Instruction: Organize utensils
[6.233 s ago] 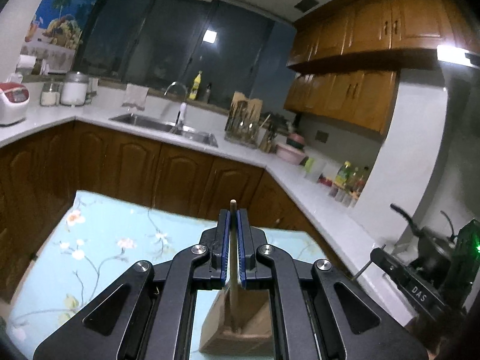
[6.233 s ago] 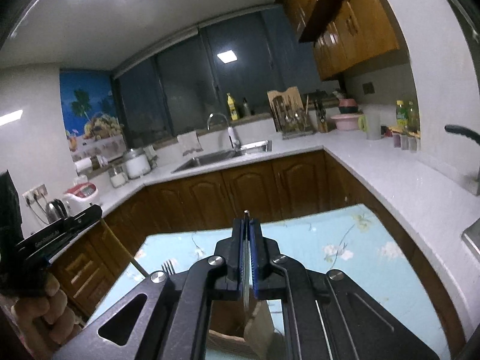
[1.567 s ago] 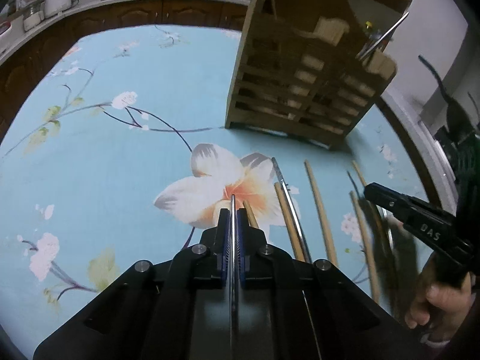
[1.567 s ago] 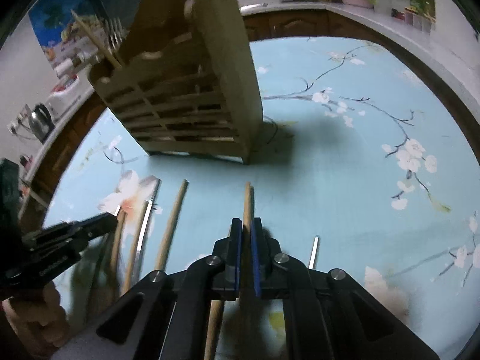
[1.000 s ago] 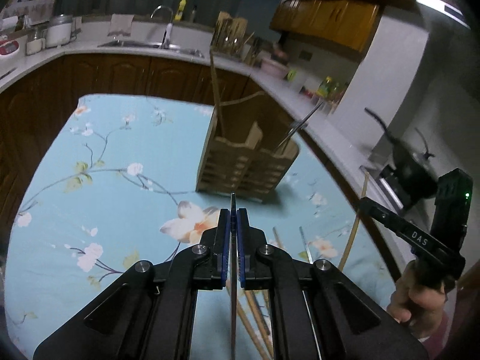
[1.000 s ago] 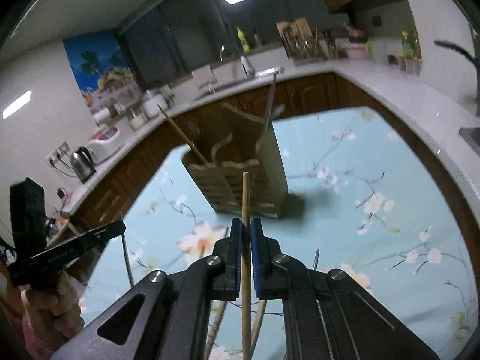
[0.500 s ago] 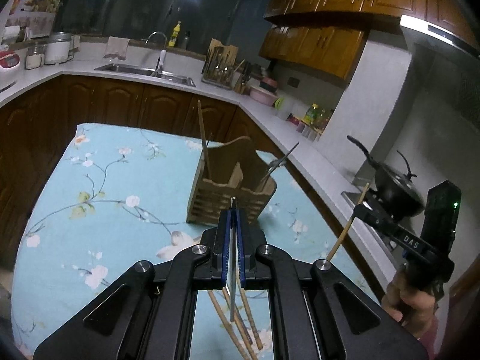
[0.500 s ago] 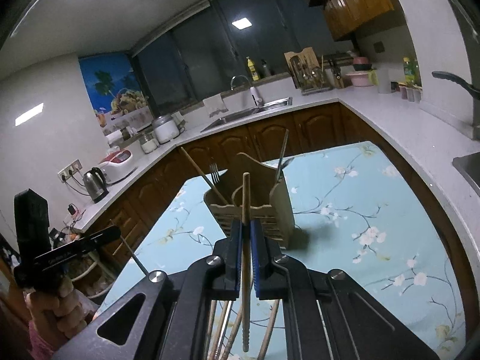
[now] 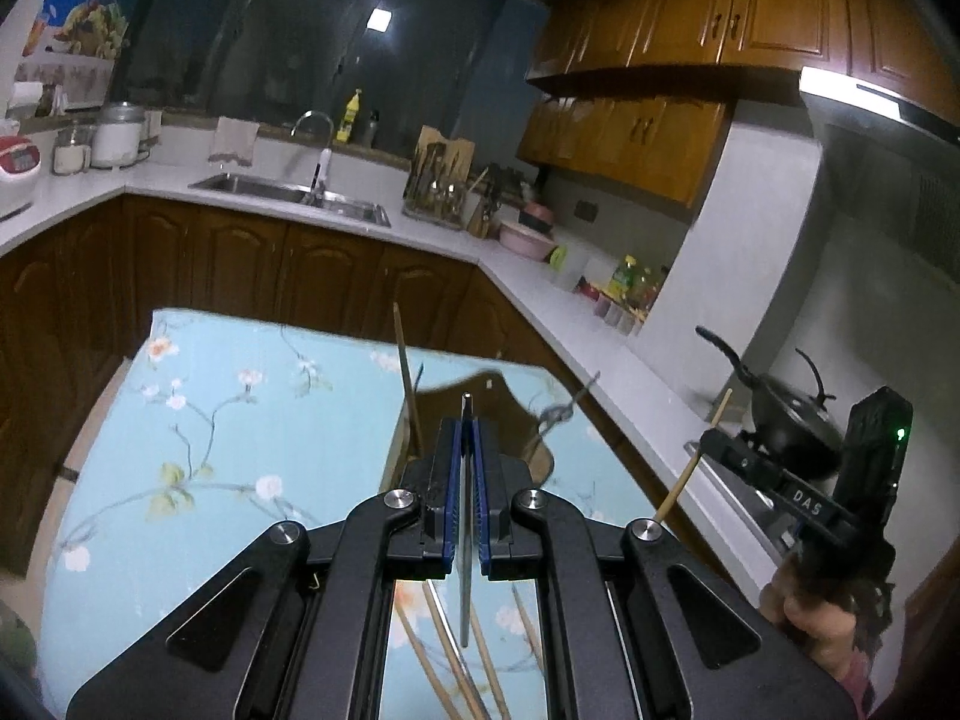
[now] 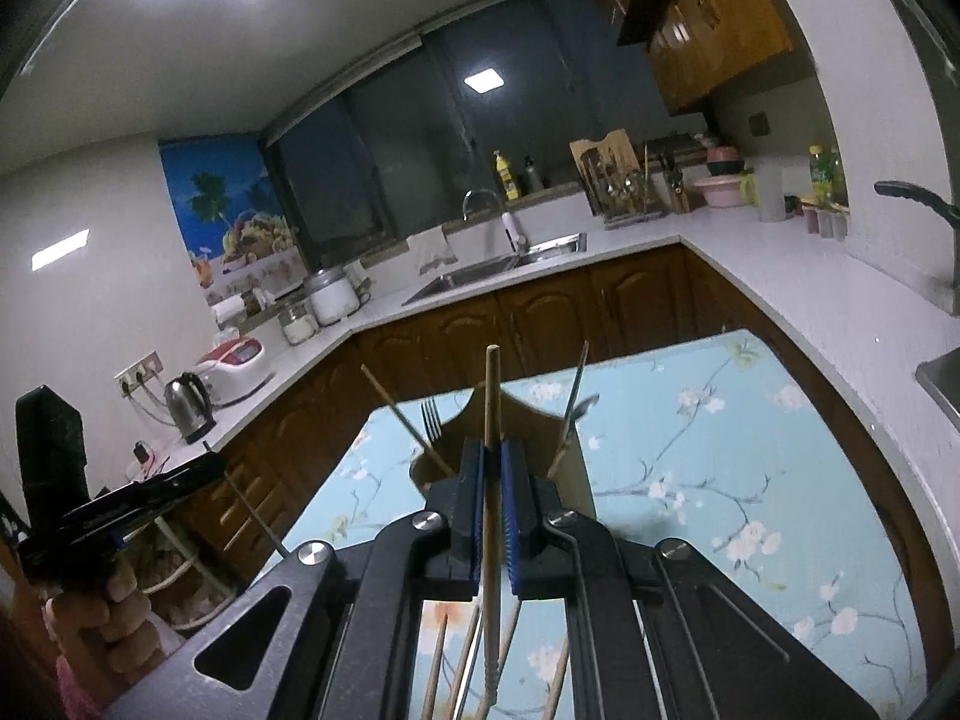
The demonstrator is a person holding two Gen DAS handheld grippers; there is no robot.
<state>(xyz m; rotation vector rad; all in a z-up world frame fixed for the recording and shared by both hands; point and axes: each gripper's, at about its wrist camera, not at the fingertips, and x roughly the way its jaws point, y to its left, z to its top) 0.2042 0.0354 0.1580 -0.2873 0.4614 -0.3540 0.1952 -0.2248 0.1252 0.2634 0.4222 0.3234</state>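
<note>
Looking across a table spread with a pale blue floral cloth, in a dim kitchen at night. Held above it: left gripper, jaws clamped on a thin metal utensil; right gripper, jaws clamped on a wooden chopstick. Stood just beyond both on the cloth: a wooden utensil holder, already holding a fork, a slanted chopstick and another metal piece. Lay loose on the cloth beneath the grippers: more wooden chopsticks. Ran around the room behind: a white countertop over dark wood cabinets, with a steel sink and tap under dark windows. Sat along the left stretch: a kettle and rice cooker. Rested on the stove at right: a black wok. Glowed overhead: a ceiling light.
</note>
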